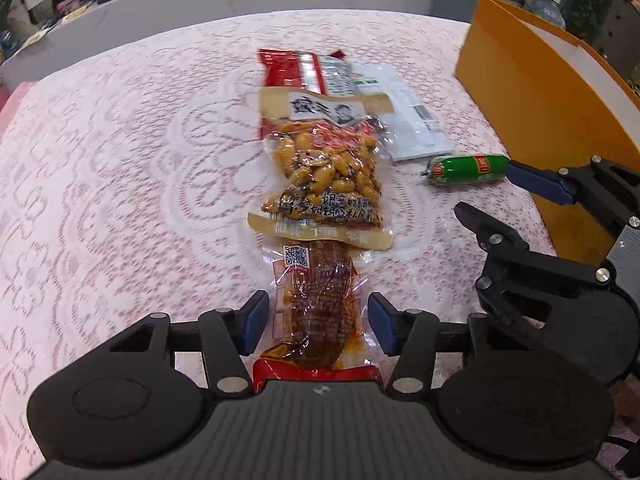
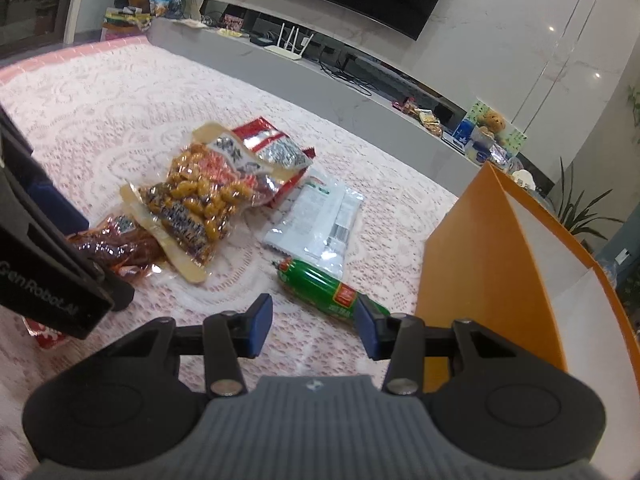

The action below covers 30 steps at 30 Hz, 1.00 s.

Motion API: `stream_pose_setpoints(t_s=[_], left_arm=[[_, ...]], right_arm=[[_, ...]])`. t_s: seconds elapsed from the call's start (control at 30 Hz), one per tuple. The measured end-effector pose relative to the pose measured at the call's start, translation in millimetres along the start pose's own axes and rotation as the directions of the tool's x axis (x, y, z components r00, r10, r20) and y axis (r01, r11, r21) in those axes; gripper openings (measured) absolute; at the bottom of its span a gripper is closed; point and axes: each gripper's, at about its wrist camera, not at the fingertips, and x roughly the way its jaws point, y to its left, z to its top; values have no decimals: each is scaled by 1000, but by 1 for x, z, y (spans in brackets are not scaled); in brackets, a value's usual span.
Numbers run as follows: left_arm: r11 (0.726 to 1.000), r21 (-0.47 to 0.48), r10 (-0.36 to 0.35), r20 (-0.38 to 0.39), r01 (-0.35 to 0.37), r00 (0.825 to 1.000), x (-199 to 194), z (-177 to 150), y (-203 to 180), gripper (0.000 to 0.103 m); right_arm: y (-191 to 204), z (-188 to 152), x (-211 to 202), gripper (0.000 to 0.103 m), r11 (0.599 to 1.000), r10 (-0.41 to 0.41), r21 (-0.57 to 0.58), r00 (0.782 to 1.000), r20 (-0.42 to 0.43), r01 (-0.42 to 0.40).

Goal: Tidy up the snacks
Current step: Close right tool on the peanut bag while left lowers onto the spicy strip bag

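Note:
A clear packet of brown spiced meat [image 1: 320, 300] lies on the lace cloth between the blue pads of my left gripper [image 1: 318, 322]. The pads sit right at its edges and the packet is not squeezed. Beyond it lie a peanut packet [image 1: 324, 176], a red packet [image 1: 296, 68] and a white packet [image 1: 408, 120]. A green sausage [image 2: 316, 284] lies ahead of my right gripper [image 2: 314, 330]. That gripper is open, and the sausage's near end is at its right pad [image 2: 366, 328], outside the gap.
An open orange box [image 2: 480, 260] stands at the right, close beside the right gripper. The pink lace tablecloth [image 1: 120, 160] stretches bare to the left. A grey counter [image 2: 320, 76] with a router and clutter runs behind the table.

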Motion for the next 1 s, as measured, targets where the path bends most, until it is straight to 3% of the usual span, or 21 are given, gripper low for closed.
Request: stream_pose_setpoints(t_s=[0.17,0.27,0.37,0.67,0.9,1.0], left_arm=[[1000,-25,14,20,-14,1000,-15,-4,12,61],[999,-48,25,28,-24,999,-20,-7,21,61],[997,-72,41,37,-38,998,-26,-9,30,61],[984,-163,91,90,-75,992,-35,-6,62,61],[980,-191,75,105,-53,992,-35,-5,75,61],[981,-189,68,105,-47,992,-34,-6,75,61]], right_arm=[[-6,11,-5,46,984,119,134,993,12,-119],[-10,18,-1,56,938,233,261,972,23,-230],[-12,24,7,58,893,276,363,961,22,-265],[5,45,31,64,842,324,450,946,18,-297],[2,45,63,67,751,380,584,925,0,-309],[3,48,68,68,729,391,609,920,2,-311]])
